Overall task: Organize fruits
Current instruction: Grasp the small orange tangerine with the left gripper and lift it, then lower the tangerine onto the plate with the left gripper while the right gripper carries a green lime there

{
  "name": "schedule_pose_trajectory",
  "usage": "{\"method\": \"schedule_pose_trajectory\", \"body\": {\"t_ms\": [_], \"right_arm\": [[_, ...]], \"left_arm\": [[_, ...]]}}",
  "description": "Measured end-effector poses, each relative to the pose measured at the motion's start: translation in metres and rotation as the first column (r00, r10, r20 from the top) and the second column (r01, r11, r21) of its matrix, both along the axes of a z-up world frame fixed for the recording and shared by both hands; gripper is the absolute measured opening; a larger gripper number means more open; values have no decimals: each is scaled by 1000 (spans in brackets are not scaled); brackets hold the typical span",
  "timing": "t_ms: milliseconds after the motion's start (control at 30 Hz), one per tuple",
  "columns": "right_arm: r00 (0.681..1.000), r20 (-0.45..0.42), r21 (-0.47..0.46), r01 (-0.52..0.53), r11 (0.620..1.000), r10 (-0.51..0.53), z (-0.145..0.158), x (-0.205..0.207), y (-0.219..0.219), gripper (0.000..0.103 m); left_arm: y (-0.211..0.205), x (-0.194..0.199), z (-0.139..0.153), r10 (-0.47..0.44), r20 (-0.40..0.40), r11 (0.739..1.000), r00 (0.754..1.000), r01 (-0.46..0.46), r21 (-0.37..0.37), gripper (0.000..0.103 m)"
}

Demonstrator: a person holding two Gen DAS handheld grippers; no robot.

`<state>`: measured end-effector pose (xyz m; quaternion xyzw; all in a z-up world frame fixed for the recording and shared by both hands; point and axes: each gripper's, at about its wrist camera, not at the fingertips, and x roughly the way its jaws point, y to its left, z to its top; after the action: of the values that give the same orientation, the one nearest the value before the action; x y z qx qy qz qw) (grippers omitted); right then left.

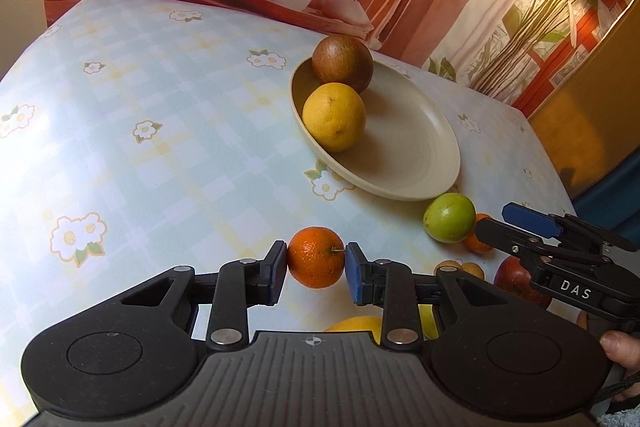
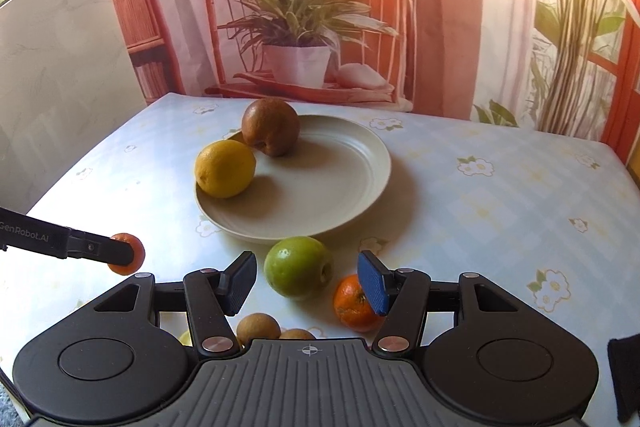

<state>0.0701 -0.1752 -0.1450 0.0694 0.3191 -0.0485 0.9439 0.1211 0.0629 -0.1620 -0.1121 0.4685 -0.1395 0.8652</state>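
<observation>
My left gripper (image 1: 316, 265) is shut on a small orange mandarin (image 1: 315, 263) and holds it above the flowered tablecloth, in front of the cream plate (image 1: 416, 155). On the plate's left side lie a yellow lemon (image 1: 334, 117) and a brown fruit (image 1: 342, 63). My right gripper (image 2: 306, 285) is open, its jaws on either side of a green apple (image 2: 298, 267) lying just in front of the plate (image 2: 340, 187). A second mandarin (image 2: 354, 303) lies beside the right blue pad. The held mandarin (image 2: 132, 254) shows at the left in the right wrist view.
Several more fruits lie near the table's front: two brownish round ones (image 2: 258, 327), a red apple (image 1: 516, 275) and a yellow fruit (image 1: 356, 325). A printed backdrop (image 2: 304, 27) hangs behind the table. The table's right edge (image 1: 560, 179) is near.
</observation>
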Motion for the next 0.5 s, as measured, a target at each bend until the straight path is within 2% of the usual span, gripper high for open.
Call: {"method": "schedule_pose_trajectory", "body": {"t_ms": [167,500], "right_arm": [[998,-62,66,-6,998,10,-10,26,-6,50],[996,-92,52,-9,999,14,-16,35,-5,43]], "left_arm": [[4,-3,3,26,15,1000,1000,-26,5,33],[7,-8,5,39,28,999,999,-39,4,33]]}}
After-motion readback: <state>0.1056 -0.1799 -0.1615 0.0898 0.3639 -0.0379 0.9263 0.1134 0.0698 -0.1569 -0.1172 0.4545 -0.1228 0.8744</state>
